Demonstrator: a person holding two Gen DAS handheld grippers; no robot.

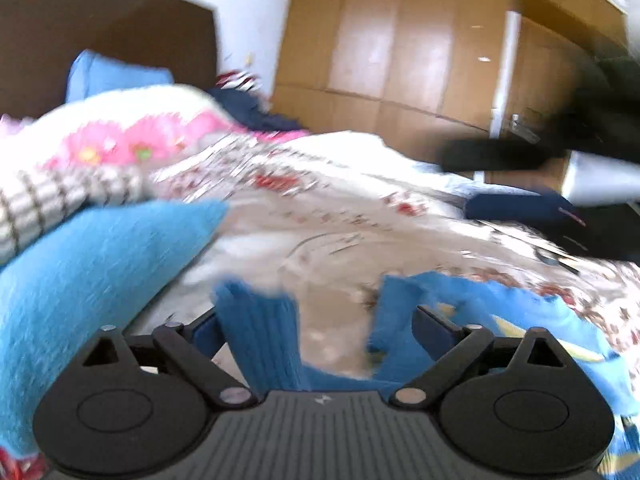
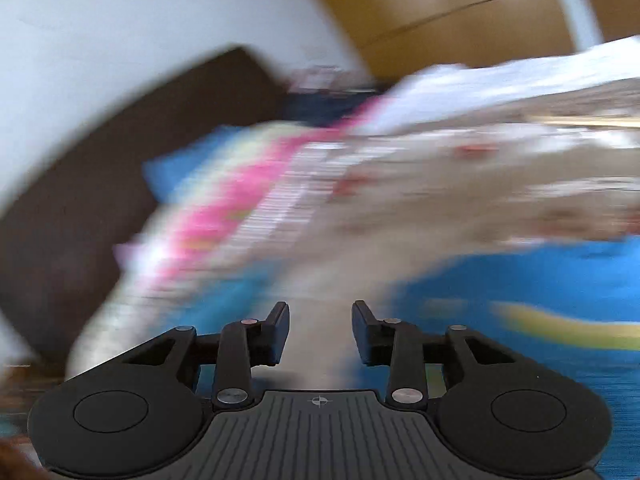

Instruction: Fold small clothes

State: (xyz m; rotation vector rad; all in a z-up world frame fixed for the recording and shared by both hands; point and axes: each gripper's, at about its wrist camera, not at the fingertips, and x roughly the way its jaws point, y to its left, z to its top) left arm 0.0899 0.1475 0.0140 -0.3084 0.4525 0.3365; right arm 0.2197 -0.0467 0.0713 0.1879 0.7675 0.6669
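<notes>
A small blue knit garment with a yellow stripe lies on the flowered bedspread, close under my left gripper. Its ribbed blue cuff stands up between the widely parted jaws, beside the left finger, and no pad presses on it. In the right wrist view, which is heavily blurred, the same blue garment spreads to the right. My right gripper hovers with its jaws partly apart and nothing between them. A dark blurred shape at the right of the left wrist view looks like the other gripper.
A fluffy light-blue cloth and a pink-flowered blanket are heaped at the left. A navy garment lies at the bed's right side. Behind stand a brown headboard, a white wall and a wooden wardrobe.
</notes>
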